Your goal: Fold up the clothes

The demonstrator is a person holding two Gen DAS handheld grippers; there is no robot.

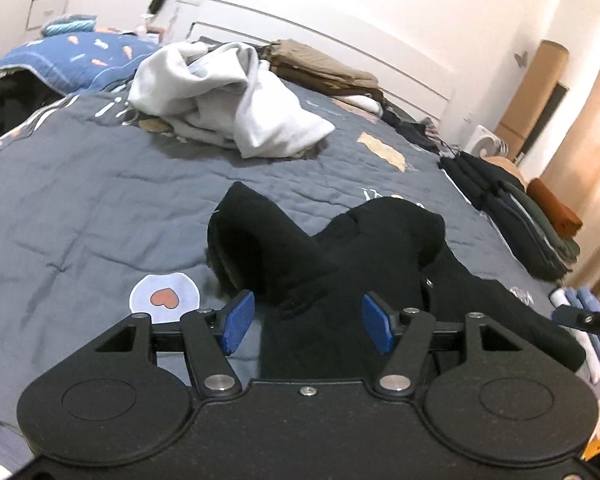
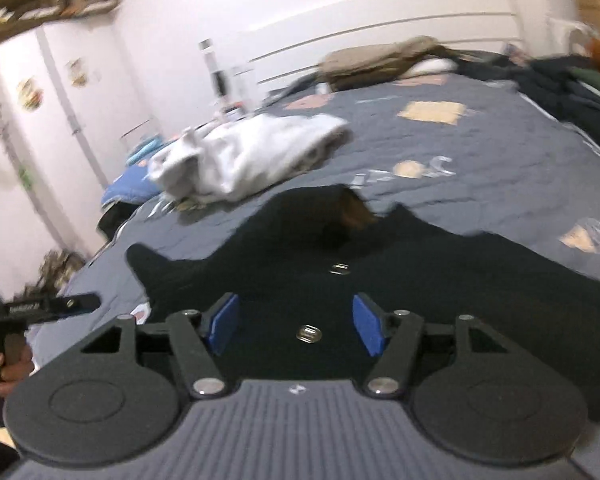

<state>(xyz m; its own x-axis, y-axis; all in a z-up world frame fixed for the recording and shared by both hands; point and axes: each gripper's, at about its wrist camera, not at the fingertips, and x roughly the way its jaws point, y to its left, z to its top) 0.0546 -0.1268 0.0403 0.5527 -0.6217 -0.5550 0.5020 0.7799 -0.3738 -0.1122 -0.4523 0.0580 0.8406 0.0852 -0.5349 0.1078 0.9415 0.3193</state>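
while the black hoodie (image 1: 340, 280) lies spread on the grey quilt (image 1: 100, 200), my left gripper (image 1: 308, 322) hangs wide open over it, gripping nothing. my right gripper (image 2: 296, 330) is just as open above its snaps (image 2: 307, 333). white clothes (image 1: 228, 100) sit beyond.

My left gripper (image 1: 308, 322) showed matt black plastic arms, shiny metal pivots and rough blue pads; the black garment (image 1: 340, 264) looked like soft matt fleece with bright metal snaps; the grey bedspread (image 1: 100, 200) was quilted cloth, perhaps cotton.
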